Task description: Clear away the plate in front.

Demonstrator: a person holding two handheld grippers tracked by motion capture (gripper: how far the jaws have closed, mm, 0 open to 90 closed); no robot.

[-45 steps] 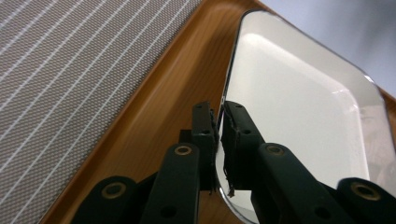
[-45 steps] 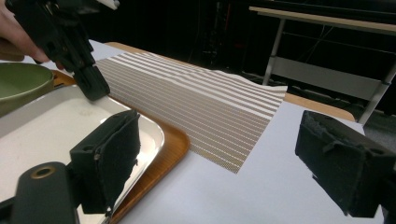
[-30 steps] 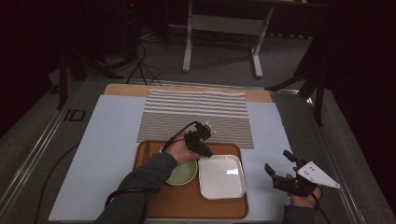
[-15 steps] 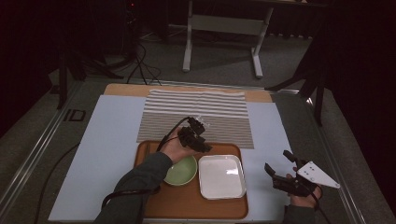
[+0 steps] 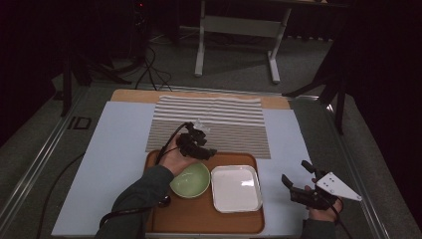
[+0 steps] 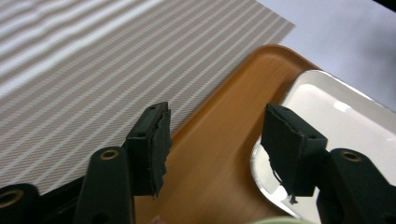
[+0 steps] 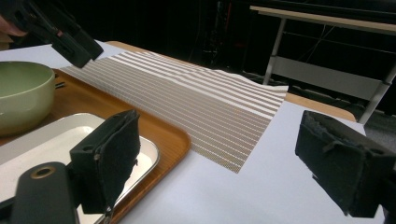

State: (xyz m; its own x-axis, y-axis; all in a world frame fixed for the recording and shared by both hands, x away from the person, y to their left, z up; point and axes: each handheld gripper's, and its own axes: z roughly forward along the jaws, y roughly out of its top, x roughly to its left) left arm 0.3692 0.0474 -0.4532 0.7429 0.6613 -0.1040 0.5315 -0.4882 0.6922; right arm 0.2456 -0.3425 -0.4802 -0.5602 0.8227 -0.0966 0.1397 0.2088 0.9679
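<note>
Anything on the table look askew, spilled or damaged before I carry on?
Mostly tidy. The striped woven placemat has a rippled far edge and its near edge is overlapped by the brown wooden tray. The round green bowl and white rectangular dish sit upright and look empty, nothing spilled. Both claws, left and right, are open.

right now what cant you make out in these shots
- Green bowl: in the high view the left forearm covers its near-left rim; the right gripper view cuts it off at the left edge.
- Small dark thing on the wooden tray, beside the sleeve: too small to identify.
- White square plate: partly behind the jaw in the left gripper view.
</note>
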